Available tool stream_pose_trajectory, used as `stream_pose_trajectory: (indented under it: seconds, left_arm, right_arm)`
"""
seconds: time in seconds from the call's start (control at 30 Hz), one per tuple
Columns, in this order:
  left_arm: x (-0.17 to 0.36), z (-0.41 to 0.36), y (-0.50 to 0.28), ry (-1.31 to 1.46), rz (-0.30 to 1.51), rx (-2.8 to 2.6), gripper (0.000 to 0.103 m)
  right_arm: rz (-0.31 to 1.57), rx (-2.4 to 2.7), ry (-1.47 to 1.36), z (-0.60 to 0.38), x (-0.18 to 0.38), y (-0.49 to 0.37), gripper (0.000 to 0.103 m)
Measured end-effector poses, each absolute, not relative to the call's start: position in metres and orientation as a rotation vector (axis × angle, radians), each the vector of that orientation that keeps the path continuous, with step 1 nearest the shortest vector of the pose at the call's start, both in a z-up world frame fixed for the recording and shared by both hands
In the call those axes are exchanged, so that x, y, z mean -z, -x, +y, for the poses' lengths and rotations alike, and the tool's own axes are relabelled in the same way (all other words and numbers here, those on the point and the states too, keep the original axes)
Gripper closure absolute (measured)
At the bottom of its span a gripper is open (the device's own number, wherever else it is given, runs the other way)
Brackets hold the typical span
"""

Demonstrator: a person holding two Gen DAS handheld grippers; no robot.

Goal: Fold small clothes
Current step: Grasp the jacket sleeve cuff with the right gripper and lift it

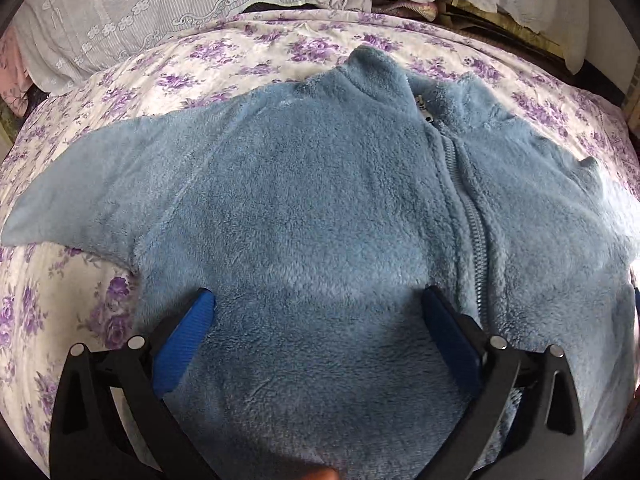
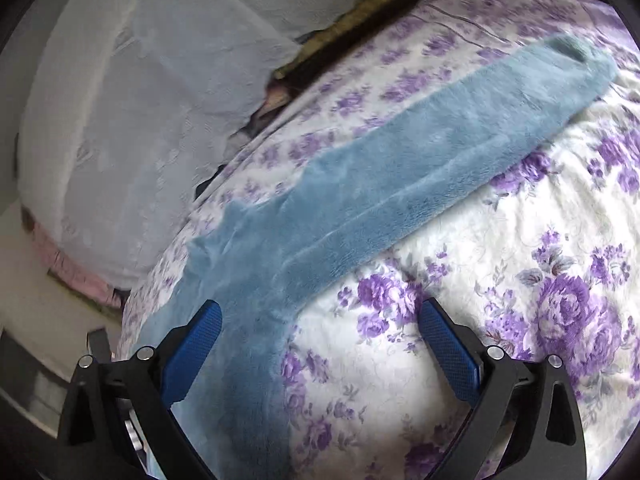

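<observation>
Bedding comes first: a white bedspread printed with purple flowers carries everything, and pale lace-patterned pillows line its far edge. A small blue fleece jacket lies flat across the spread's middle, front up, collar toward the pillows. Only the left wrist view shows its body, the zipper running down the front, and one sleeve spread toward the left edge. The right wrist view shows the other sleeve, stretched out diagonally toward the far right corner. The left gripper hovers wide open over the jacket's lower front; the right gripper is likewise spread apart, straddling the sleeve's base, holding nothing.
</observation>
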State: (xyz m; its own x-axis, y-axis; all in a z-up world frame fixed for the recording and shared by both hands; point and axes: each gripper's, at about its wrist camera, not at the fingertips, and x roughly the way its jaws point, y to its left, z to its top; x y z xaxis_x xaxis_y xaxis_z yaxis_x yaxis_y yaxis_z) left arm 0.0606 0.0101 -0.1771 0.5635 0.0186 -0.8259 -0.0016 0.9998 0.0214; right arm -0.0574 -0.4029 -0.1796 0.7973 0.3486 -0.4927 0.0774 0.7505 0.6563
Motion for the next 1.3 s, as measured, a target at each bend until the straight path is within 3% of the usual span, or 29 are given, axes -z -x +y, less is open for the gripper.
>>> stream_pose_trajectory:
  seconds: [0.1, 0.27, 0.4, 0.63, 0.73, 0.8, 0.87, 1.13, 1.17, 1.2, 1.23, 1.3]
  left_arm:
    - [0.177, 0.011, -0.062, -0.017, 0.976, 0.010, 0.004]
    - [0.174, 0.015, -0.054, -0.026, 0.975, 0.070, 0.004]
    - [0.168, 0.021, -0.052, 0.006, 0.955, 0.080, 0.004]
    - [0.135, 0.015, -0.077, -0.044, 0.924, 0.053, 0.004]
    - [0.114, -0.003, -0.097, -0.071, 0.916, 0.069, 0.004]
    - [0.104, -0.027, -0.110, -0.080, 0.918, 0.106, 0.004]
    - [0.100, -0.056, -0.118, -0.112, 0.922, 0.149, 0.004]
    - [0.123, -0.202, -0.138, -0.309, 0.901, 0.223, 0.004]
    - [0.132, -0.213, -0.144, -0.322, 0.918, 0.224, 0.004]
    - [0.150, -0.227, -0.151, -0.355, 0.958, 0.210, 0.004]
    - [0.163, -0.233, -0.154, -0.371, 0.986, 0.196, 0.004]
    - [0.172, -0.228, -0.149, -0.305, 0.925, 0.173, 0.004]
  right_arm:
    - [0.691, -0.177, -0.655, -0.400, 0.175, 0.056, 0.004]
    - [0.557, 0.070, -0.944, -0.489, 0.171, 0.064, 0.004]
    - [0.513, 0.085, -1.144, -0.548, 0.190, 0.062, 0.020]
    - [0.421, 0.214, -1.176, -0.588, 0.193, 0.031, 0.032]
    - [0.396, 0.277, -1.152, -0.594, 0.198, 0.023, 0.053]
    - [0.394, 0.305, -1.125, -0.601, 0.207, 0.018, 0.084]
    - [0.384, 0.321, -1.137, -0.608, 0.217, 0.020, 0.095]
    - [0.223, 0.245, -1.110, -0.608, 0.188, 0.055, 0.090]
    - [0.259, 0.256, -1.125, -0.611, 0.193, 0.052, 0.079]
    - [0.309, 0.278, -1.164, -0.614, 0.205, 0.043, 0.075]
    - [0.335, 0.276, -1.230, -0.618, 0.220, 0.038, 0.078]
    - [0.325, 0.280, -1.225, -0.621, 0.217, 0.040, 0.066]
